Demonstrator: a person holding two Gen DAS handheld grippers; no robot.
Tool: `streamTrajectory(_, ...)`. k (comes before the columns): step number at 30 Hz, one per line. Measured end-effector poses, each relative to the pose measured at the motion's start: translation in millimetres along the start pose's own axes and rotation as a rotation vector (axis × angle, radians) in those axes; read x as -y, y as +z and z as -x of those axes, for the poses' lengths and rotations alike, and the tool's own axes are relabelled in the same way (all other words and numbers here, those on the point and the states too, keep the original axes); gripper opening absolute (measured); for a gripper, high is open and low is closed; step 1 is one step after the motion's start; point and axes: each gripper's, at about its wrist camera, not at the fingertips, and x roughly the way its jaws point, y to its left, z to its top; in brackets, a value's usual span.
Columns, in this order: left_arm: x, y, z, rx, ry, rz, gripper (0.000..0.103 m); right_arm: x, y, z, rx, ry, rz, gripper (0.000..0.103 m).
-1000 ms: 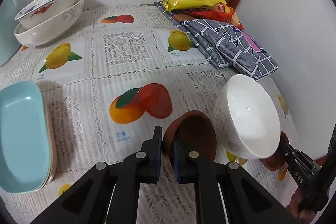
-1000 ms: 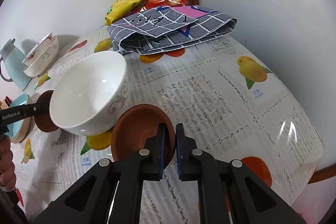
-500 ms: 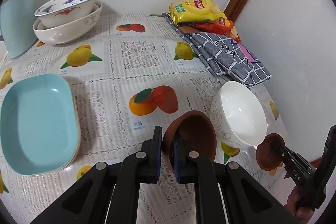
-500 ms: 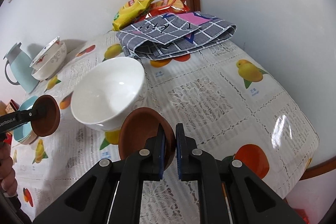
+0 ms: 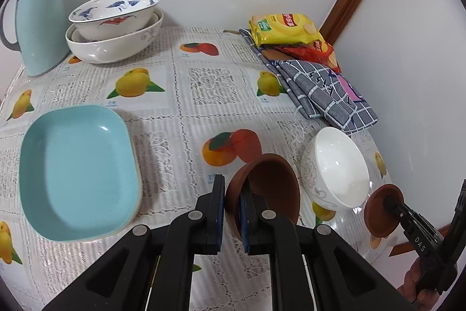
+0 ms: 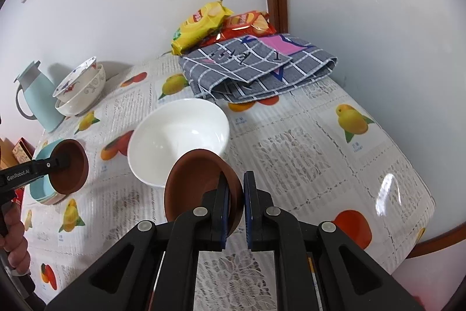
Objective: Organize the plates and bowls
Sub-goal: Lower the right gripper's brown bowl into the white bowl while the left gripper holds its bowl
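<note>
Brown bowl's [image 5: 263, 188] rim — between fingers [image 5: 219, 212]

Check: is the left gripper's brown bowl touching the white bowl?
Apart. The left wrist view shows tablecloth between the brown bowl and the white bowl; the right wrist view shows the same gap.

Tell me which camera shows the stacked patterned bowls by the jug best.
The left wrist view: the stacked bowls sit large and unobstructed, their blue and red pattern and nested rims clear. The right wrist view shows them smaller, tilted, near the left edge.
</note>
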Motion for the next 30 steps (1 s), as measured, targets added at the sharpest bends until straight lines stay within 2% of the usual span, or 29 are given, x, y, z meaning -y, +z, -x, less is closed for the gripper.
streamTrajectory(15, -14, 7, -3, -0.002, 0.003, 0.03, 0.009, -28, 22, -13, 0.022, 0.026, 0.053, 0.009)
streamTrajectory(21, -16, 6, -15, -0.023, -0.001, 0.039, 0.009, -38, 24, -28, 0.008, 0.021, 0.097, 0.008)
streamTrajectory(30, -15, 7, -18, -0.025, -0.006, 0.039, 0.009, -44, 34, -42, -0.013, 0.033, 0.099, 0.009)
